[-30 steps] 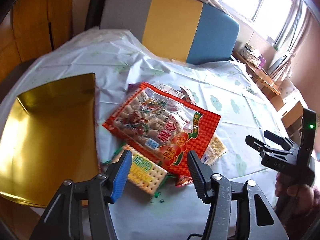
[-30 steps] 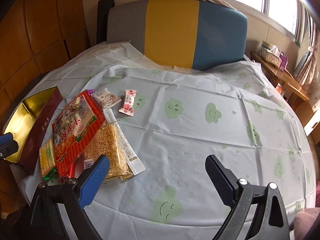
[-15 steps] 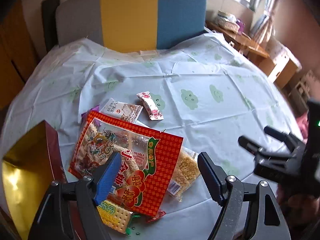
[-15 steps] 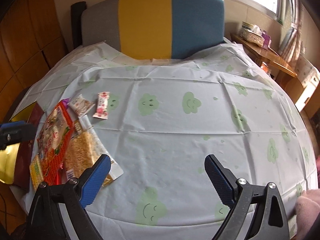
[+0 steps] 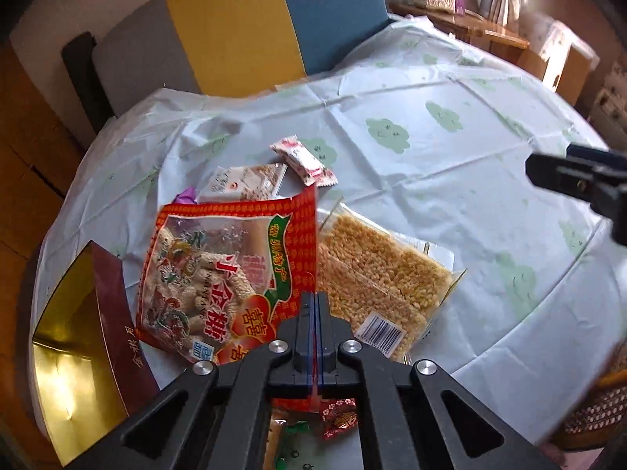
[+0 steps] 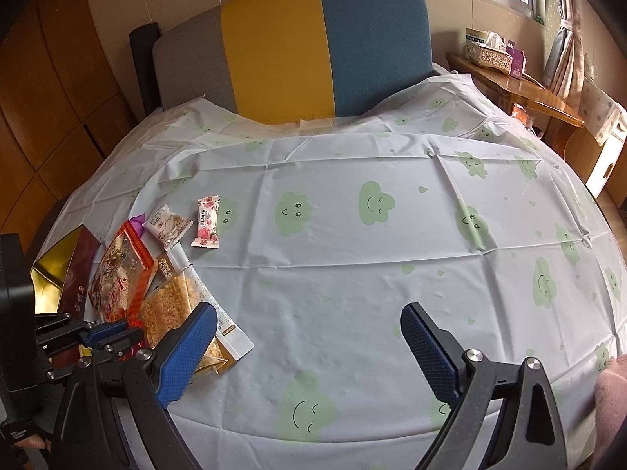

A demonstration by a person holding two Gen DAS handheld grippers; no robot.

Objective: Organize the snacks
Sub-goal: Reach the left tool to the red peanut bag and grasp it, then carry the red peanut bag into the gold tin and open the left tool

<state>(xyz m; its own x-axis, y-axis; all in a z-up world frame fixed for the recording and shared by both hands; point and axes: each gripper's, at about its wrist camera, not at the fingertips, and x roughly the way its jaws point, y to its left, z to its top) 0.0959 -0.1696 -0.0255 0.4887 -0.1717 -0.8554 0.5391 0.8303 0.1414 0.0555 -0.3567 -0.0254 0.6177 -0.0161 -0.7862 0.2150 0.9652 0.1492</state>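
My left gripper [image 5: 314, 305] is shut on the near edge of a large red snack bag [image 5: 219, 274], which tilts up from the pile. Beside it lies a clear pack of puffed rice bars [image 5: 376, 274]. Farther off lie a white wafer packet [image 5: 243, 184] and a small pink candy packet [image 5: 303, 160]. A gold-lined box [image 5: 70, 352] with a maroon wall sits left of the pile. My right gripper [image 6: 309, 337] is open and empty over the tablecloth, right of the red bag [image 6: 117, 270] and the left gripper [image 6: 113, 335].
The round table wears a white cloth with green clouds [image 6: 372, 203]. A grey, yellow and blue chair back [image 6: 298, 47] stands at the far edge. A small red candy [image 5: 339, 417] and a cracker pack lie under my left gripper. A wooden side table [image 6: 521, 86] stands at right.
My left gripper has closed from open onto the red bag's edge and swung right, lifting the bag's edge. The right gripper stayed open and shifted only slightly.
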